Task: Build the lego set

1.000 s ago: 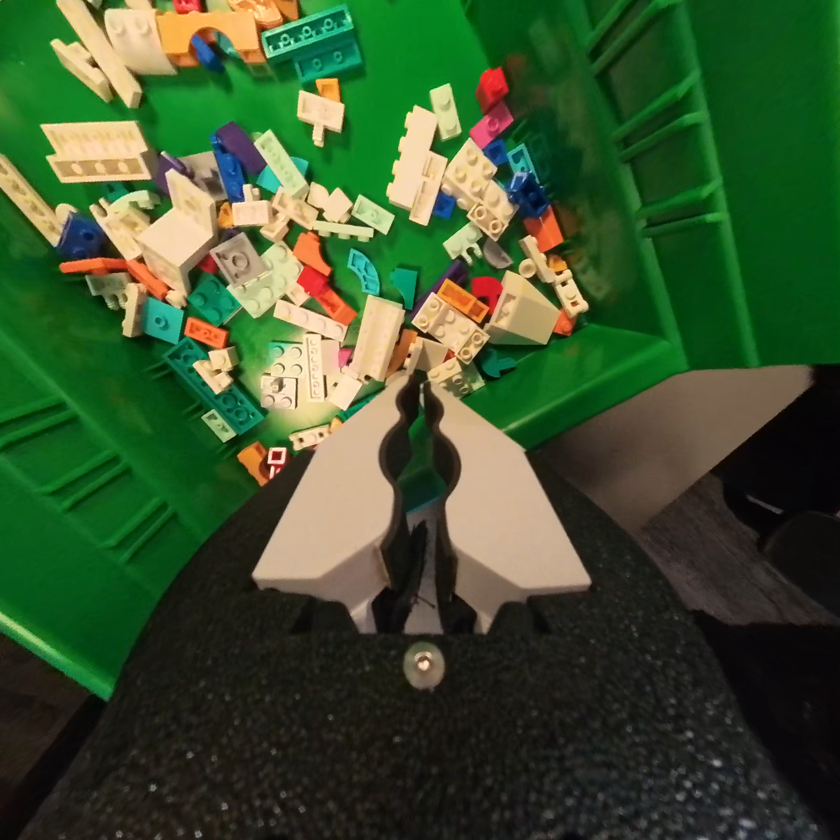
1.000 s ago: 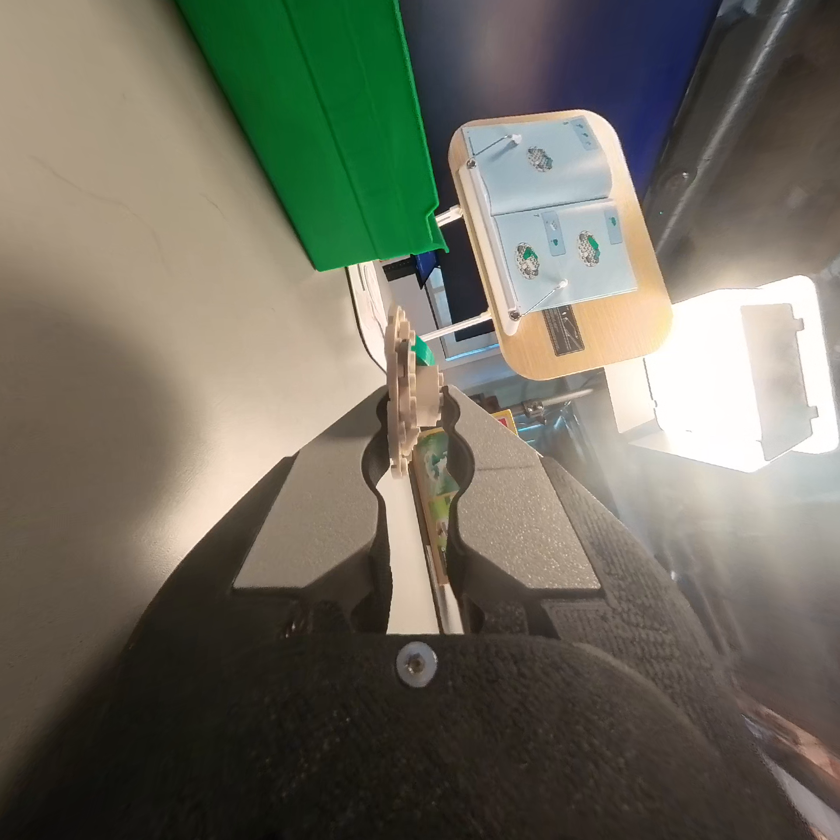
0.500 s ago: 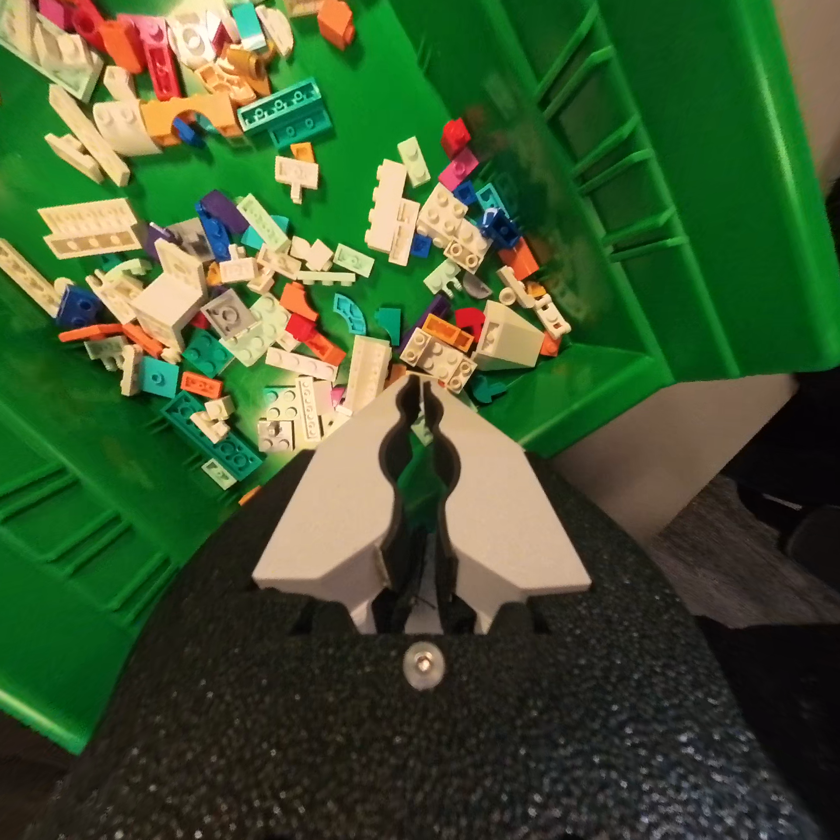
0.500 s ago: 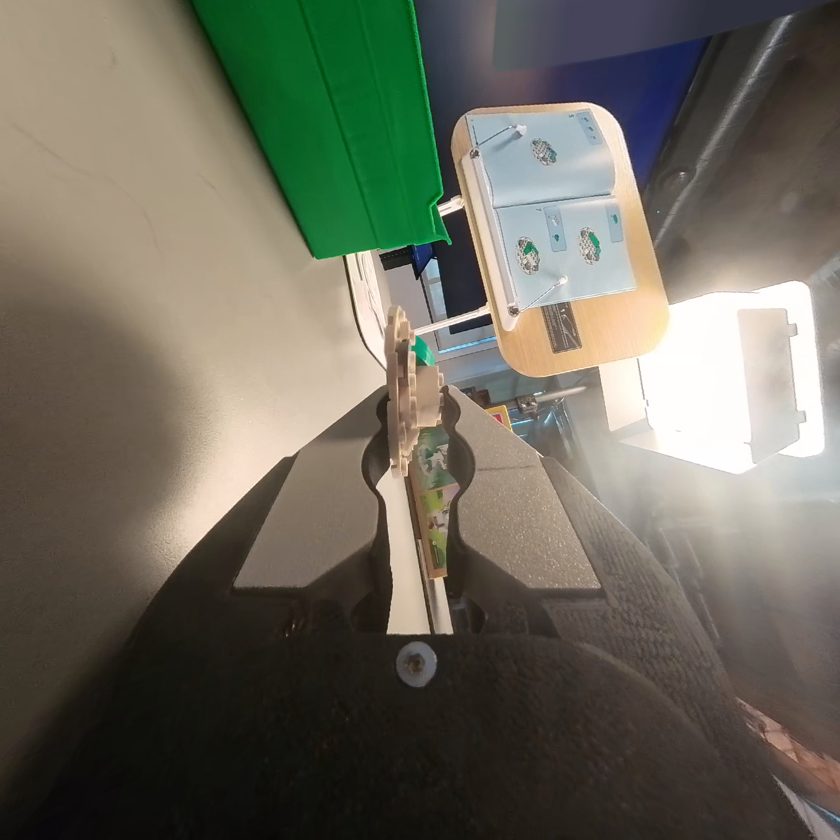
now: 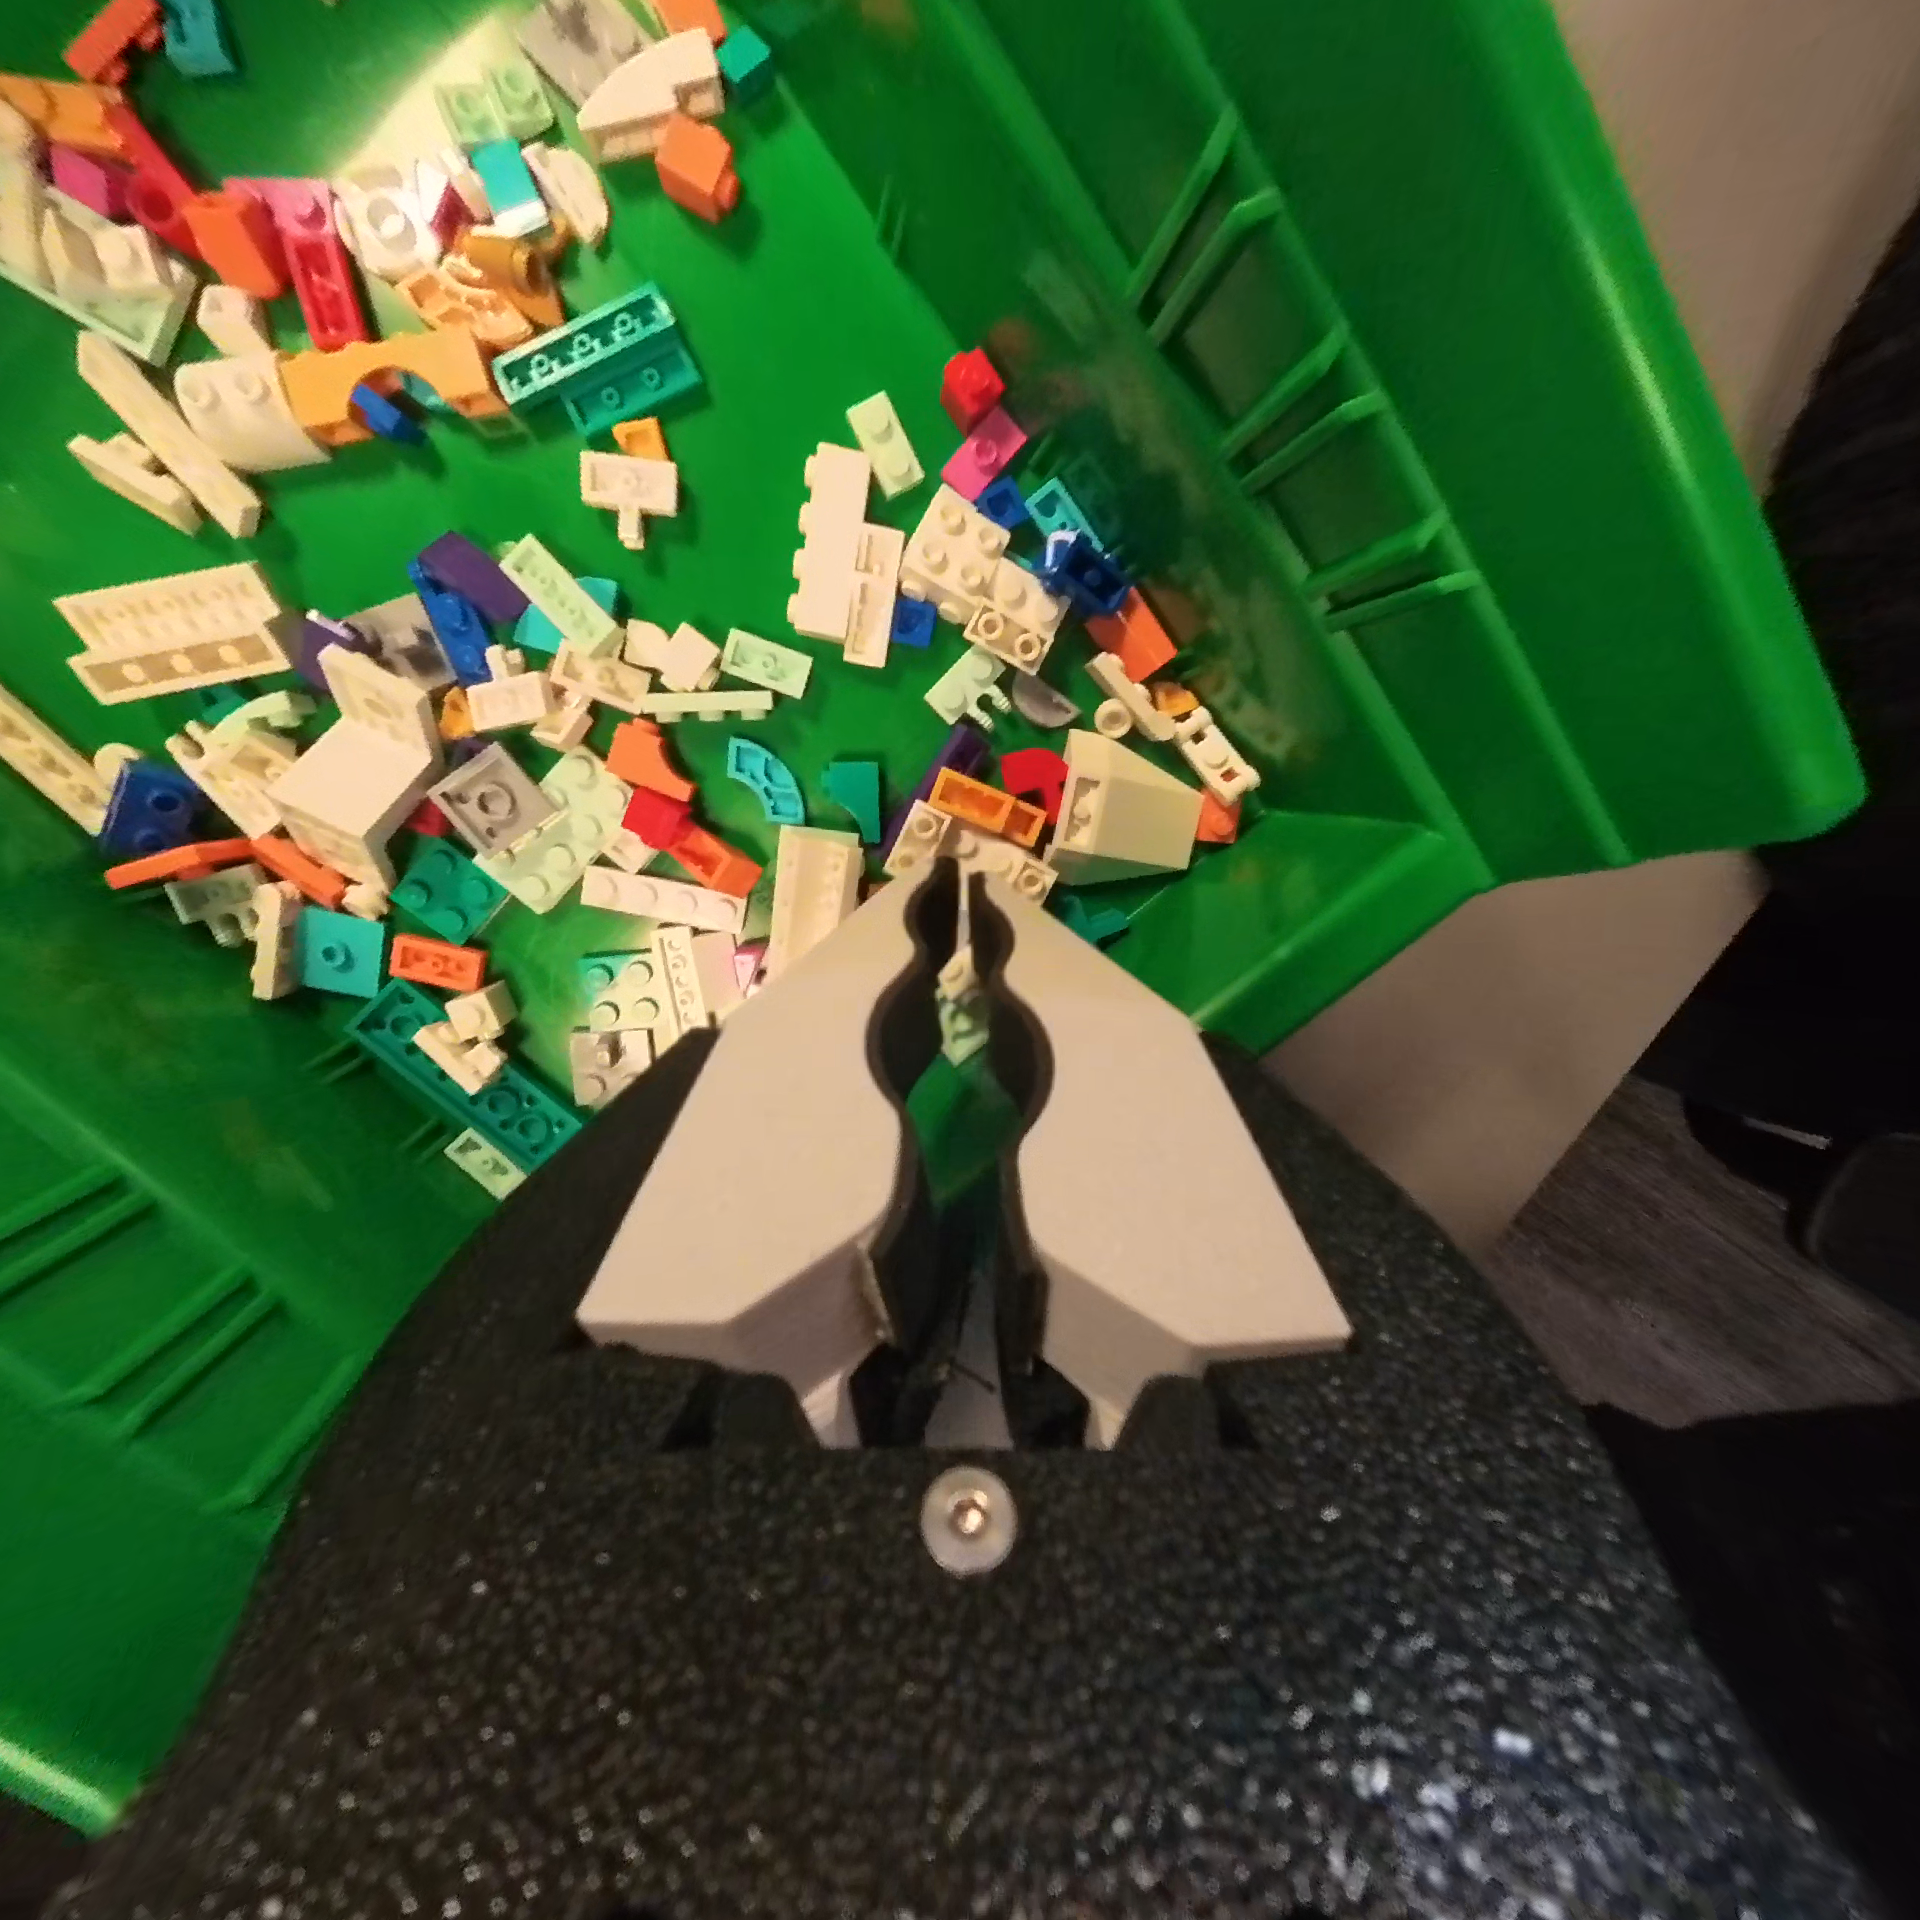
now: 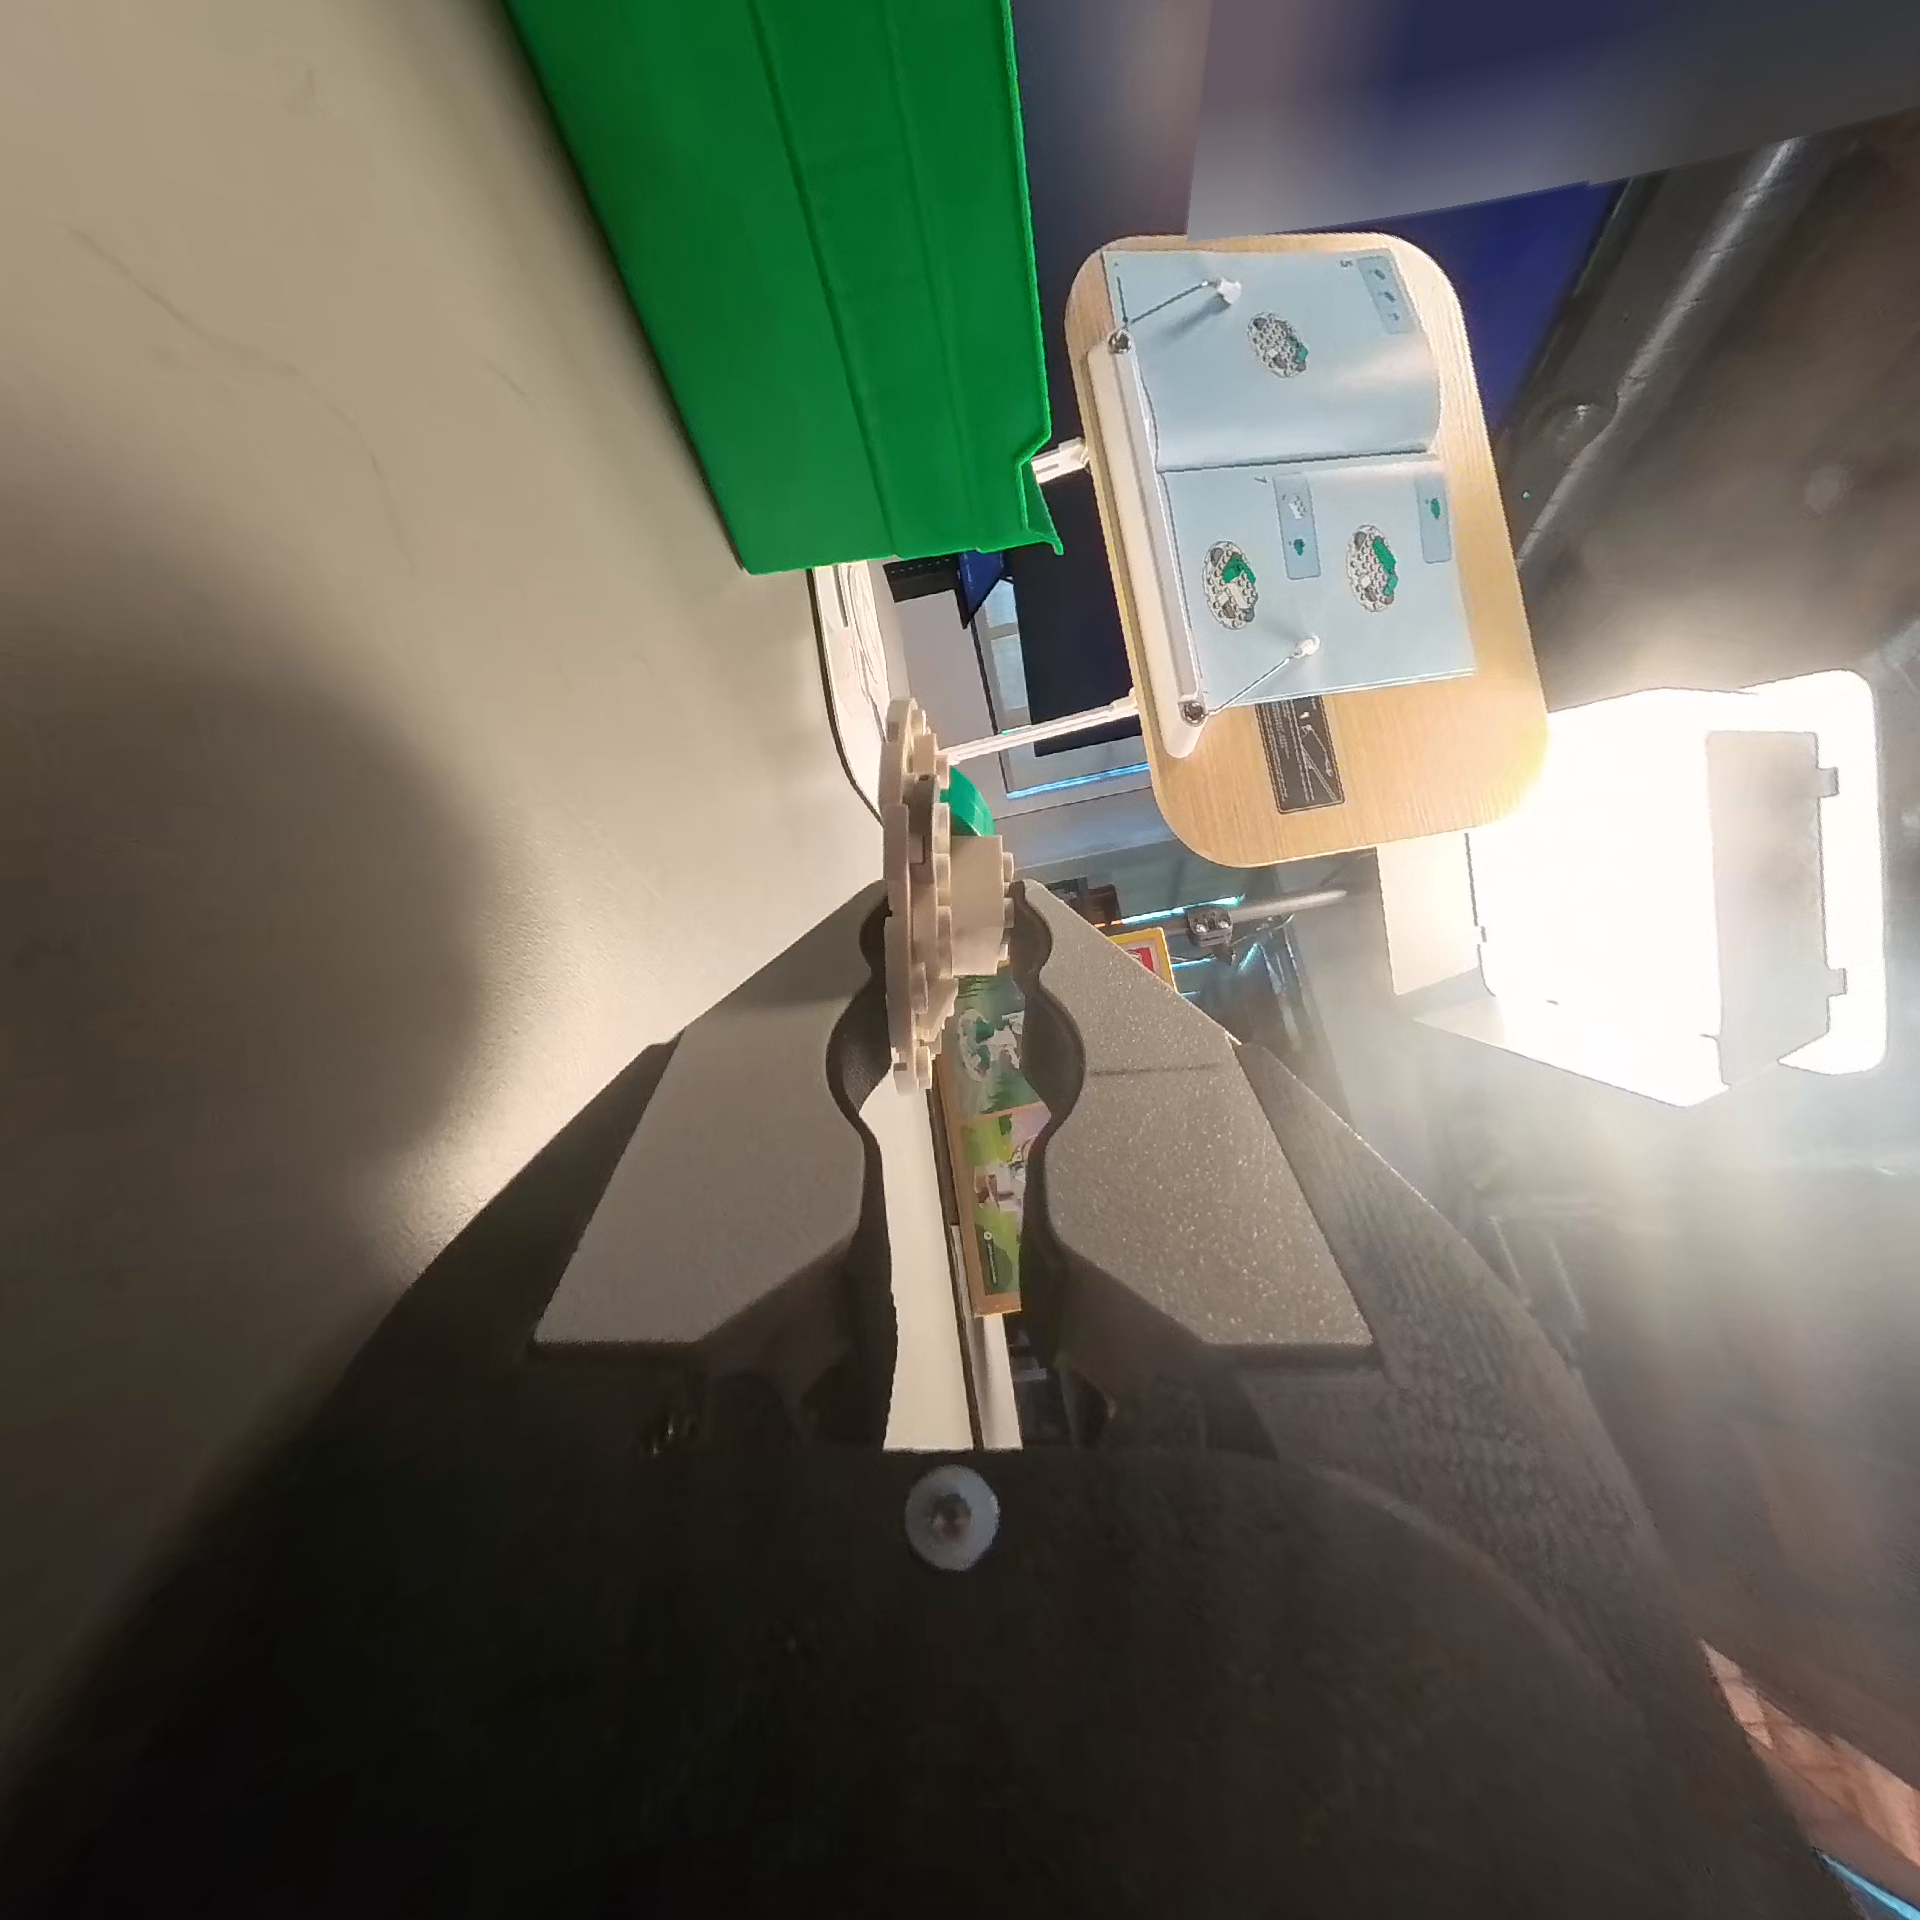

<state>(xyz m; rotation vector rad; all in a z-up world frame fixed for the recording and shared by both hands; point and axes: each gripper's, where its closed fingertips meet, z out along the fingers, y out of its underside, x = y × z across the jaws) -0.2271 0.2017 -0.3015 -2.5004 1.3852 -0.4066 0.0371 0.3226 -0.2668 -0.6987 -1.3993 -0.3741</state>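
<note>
In the left wrist view, the green bin (image 5: 1403, 468) holds several loose Lego pieces (image 5: 582, 675) in white, mint, teal, orange, red and blue. My left gripper (image 5: 961, 883) is shut and empty, hovering above the pile's near right corner beside a tan slope brick (image 5: 1122, 821). A mint piece (image 5: 961, 1003) in the bin shows through the hollow between the jaws. My right gripper (image 6: 951, 899) is shut on a tan round plate assembly (image 6: 914, 831) with a green piece (image 6: 971, 805) on it, held edge-on above the table (image 6: 312, 520).
The bin's outer wall (image 6: 831, 260) stands on the table. An open instruction booklet (image 6: 1299, 499) rests on a wooden stand (image 6: 1351, 790) behind it. A bright lamp (image 6: 1662, 883) glares beside it. A printed box (image 6: 987, 1122) shows between the right jaws. The table edge (image 5: 1455, 1039) and dark floor lie right of the bin.
My left gripper has pulled back and up from the pile, so more of the bin's far pieces and its right wall show. My right gripper has barely moved with the tan assembly.
</note>
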